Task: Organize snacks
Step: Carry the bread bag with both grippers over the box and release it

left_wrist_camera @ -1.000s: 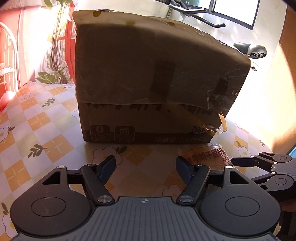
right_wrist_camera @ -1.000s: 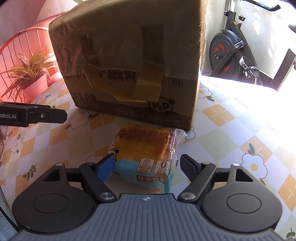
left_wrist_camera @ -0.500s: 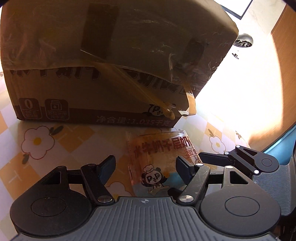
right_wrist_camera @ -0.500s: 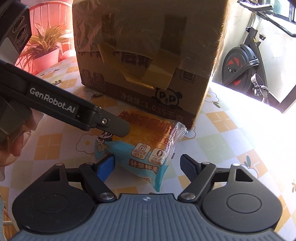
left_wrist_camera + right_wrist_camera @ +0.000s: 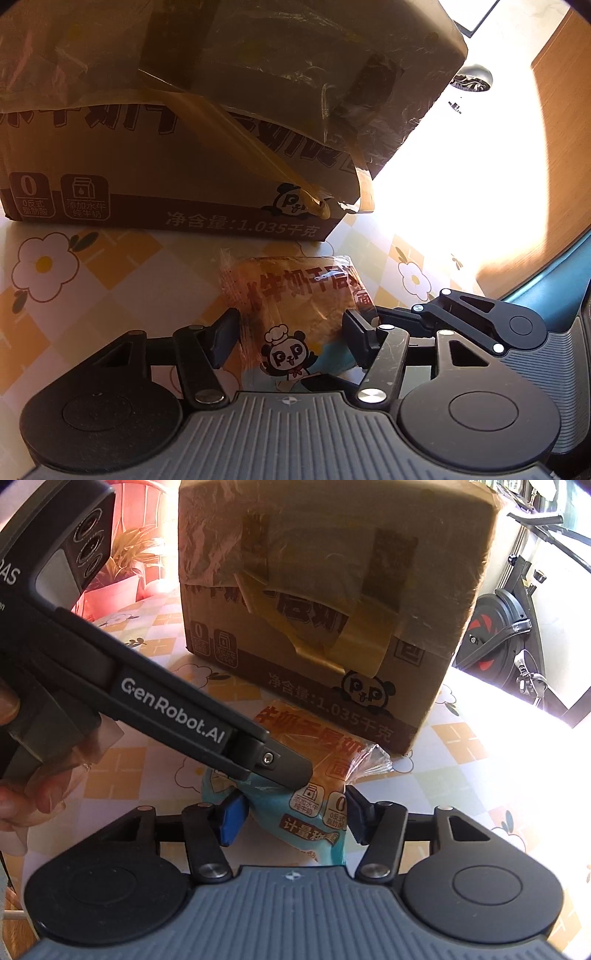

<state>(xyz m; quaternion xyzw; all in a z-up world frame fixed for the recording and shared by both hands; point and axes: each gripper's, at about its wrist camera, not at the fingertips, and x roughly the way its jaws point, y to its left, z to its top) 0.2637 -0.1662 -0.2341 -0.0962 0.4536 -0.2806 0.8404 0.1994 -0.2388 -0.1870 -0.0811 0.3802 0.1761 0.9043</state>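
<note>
The task looks barely begun; one snack packet [image 5: 314, 797] lies on the flowered tablecloth [image 5: 110, 258] just ahead of both tools, in front of the taped cardboard box [image 5: 332, 609]; nothing is lifted or sorted yet; a second ago the left gripper [image 5: 290, 341] faced bare cloth, now the packet sits between its closing jaws; the right gripper [image 5: 291, 818] is also narrowing onto the packet's near end, pads about touching the wrapper.

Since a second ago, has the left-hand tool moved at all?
Yes. The left gripper came closer to the cardboard box, down over the snack packet.
</note>
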